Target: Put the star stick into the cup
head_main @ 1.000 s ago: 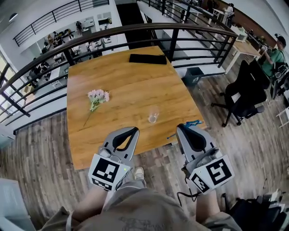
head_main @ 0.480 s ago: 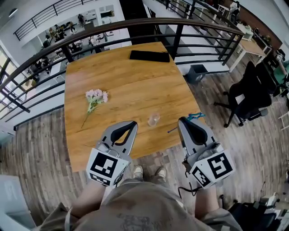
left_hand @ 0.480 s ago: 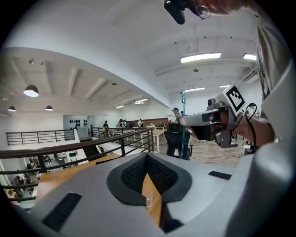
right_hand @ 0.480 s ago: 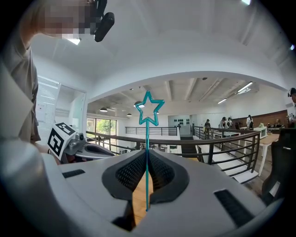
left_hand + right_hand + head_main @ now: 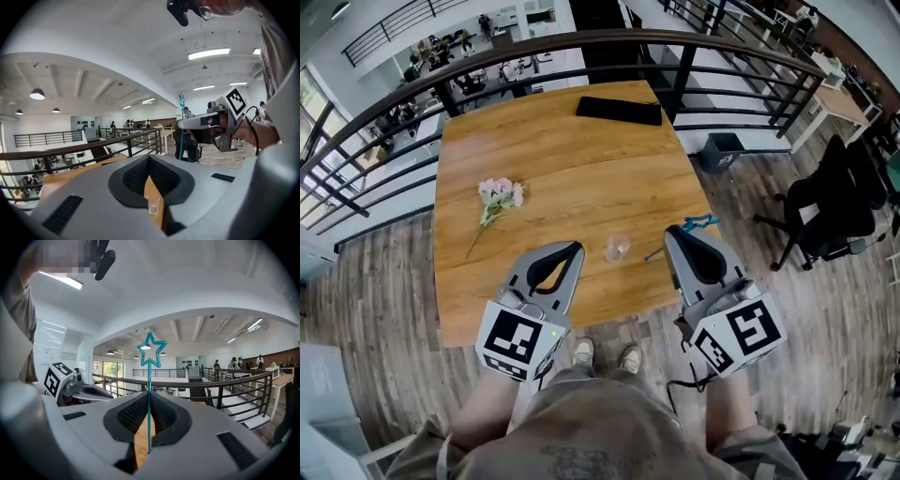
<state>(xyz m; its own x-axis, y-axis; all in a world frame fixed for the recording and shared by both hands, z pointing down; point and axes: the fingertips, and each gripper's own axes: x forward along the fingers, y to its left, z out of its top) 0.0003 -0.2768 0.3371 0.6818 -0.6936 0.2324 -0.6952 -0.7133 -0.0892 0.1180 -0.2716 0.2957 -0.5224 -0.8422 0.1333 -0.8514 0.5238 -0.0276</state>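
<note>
A small clear cup (image 5: 617,248) stands near the front edge of the wooden table (image 5: 572,159). My right gripper (image 5: 676,235) is shut on the thin teal star stick (image 5: 701,223), just right of the cup. In the right gripper view the stick (image 5: 149,380) rises from between the closed jaws with its star on top. The stick's bare end (image 5: 649,256) points toward the cup without touching it. My left gripper (image 5: 573,249) hovers left of the cup, shut and empty. The cup (image 5: 153,206) shows through the slit below its jaws.
A bunch of pink flowers (image 5: 499,197) lies on the table's left part and a flat black object (image 5: 619,110) at its far edge. A dark railing (image 5: 534,58) curves behind the table. A black office chair (image 5: 825,202) and a bin (image 5: 722,150) stand to the right.
My right gripper has moved a little forward with the star stick, bringing the stick's bare end closer to the cup. The left gripper has barely moved.
</note>
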